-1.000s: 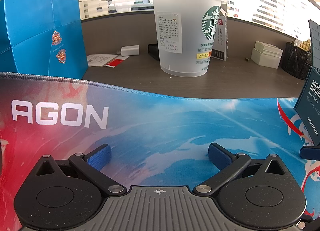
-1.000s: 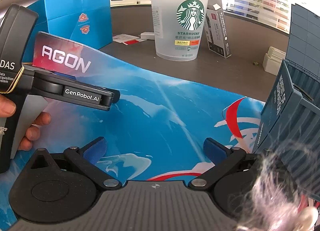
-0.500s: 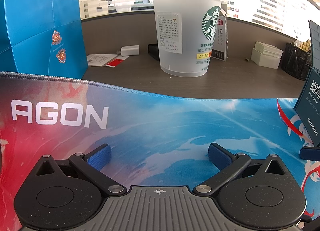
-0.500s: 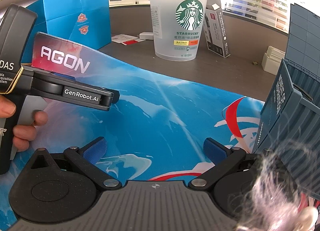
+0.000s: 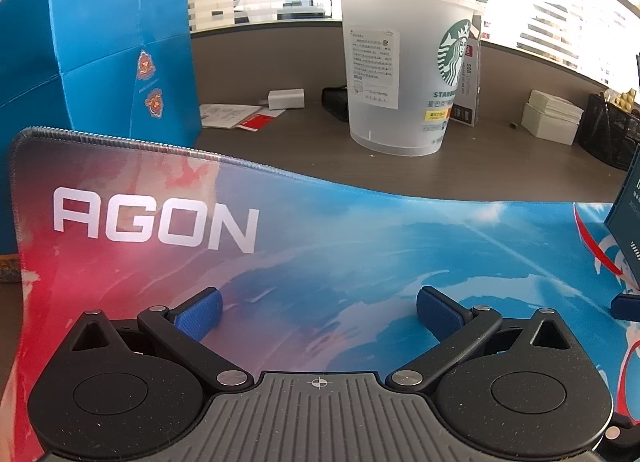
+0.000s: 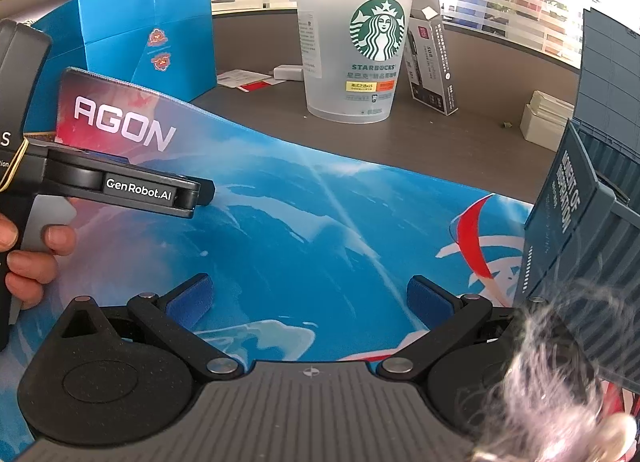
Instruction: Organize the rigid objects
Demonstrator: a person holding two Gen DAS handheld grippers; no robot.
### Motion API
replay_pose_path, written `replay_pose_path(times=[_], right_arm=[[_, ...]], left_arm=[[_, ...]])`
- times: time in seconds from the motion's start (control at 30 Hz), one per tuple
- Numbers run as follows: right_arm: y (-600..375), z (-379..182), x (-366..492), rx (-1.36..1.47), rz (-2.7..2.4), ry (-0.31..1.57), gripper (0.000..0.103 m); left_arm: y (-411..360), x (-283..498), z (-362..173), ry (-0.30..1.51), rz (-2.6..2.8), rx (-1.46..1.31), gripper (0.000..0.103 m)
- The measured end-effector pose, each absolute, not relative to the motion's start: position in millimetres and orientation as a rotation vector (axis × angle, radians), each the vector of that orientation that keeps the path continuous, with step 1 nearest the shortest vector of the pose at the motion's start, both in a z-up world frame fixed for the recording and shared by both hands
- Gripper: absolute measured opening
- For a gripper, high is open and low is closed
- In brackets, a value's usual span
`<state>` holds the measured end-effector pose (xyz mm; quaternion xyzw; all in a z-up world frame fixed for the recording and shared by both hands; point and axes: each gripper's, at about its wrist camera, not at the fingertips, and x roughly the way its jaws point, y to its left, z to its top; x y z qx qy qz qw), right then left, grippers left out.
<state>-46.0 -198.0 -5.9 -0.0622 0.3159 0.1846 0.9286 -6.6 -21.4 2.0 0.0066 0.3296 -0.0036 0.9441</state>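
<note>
Left gripper (image 5: 319,312): two matte black speckled discs flank a grey ribbed centre plate printed with a small white crosshair. Black link arms with silver rivets run forward from that plate to two blue textured fingertips (image 5: 200,312). The right gripper (image 6: 308,300) has the same build, black discs, grey ribbed plate, crosshair, silver rivets and blue pads. Seen from the side left of that plate, the left tool is black with a white "GenRobot.AI" label, a gold band and white lettering on its handle, where a hand (image 6: 28,258) shows bare fingers

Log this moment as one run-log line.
left gripper: open, empty, over mat | right gripper: open, empty | cup: upright, untouched, beyond mat
</note>
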Motion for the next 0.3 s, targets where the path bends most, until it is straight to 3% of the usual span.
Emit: replay_pose_path(times=[0.3], right_arm=[[-195.1,-5.7,-45.0,-0.128,0.378,0.648,0.103]], left_arm=[[-22.4,-6.2,1.9,0.674,0.003,0.02,0.103]])
